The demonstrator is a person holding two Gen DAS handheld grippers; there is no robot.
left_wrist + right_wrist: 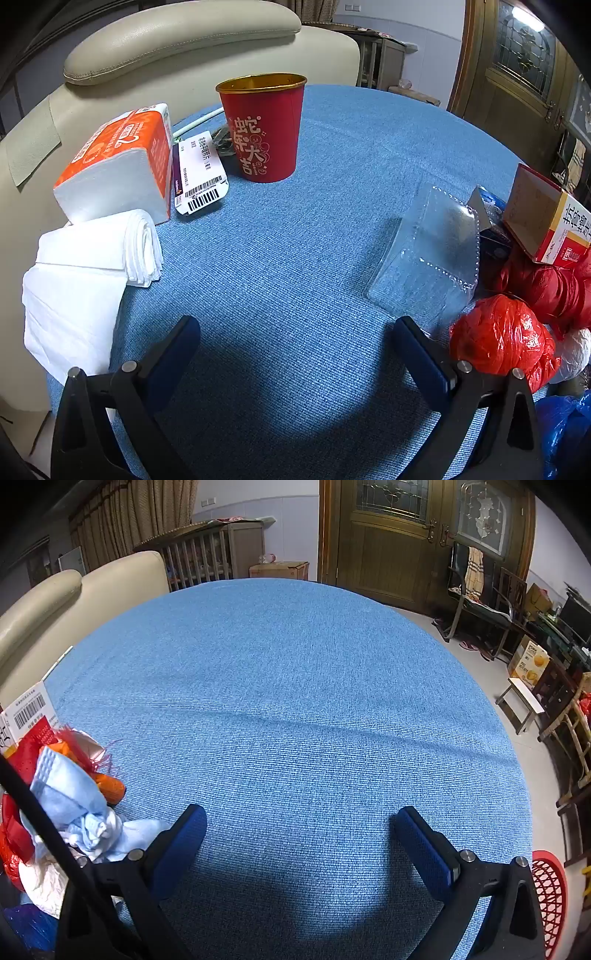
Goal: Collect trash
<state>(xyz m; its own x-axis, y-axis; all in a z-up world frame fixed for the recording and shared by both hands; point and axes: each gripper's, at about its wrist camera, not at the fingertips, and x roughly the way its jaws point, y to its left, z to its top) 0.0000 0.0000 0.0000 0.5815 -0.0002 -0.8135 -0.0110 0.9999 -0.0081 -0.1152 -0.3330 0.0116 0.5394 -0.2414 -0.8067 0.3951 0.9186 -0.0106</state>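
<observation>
Now both the left gripper (pixel 295 343) and the right gripper (pixel 301 827) hover wide apart and empty over the blue tablecloth (pixel 295 240), with crumpled red bags (pixel 502 336) and a clear plastic tray (pixel 428 258) heaped between them.

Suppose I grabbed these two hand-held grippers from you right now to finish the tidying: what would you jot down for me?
Left hand-held gripper: open, empty, above the blue tablecloth.
Right hand-held gripper: open, empty, over bare cloth.
Trash pile sits between them: clear plastic clamshell, red plastic bags, opened medicine carton, crumpled blue mask.
Red paper cup stands upright across the table, beside a tissue pack.
A red mesh basket sits past the table edge on the right, possibly the bin.
Nothing is held yet; the whole pile remains to be collected.
</observation>
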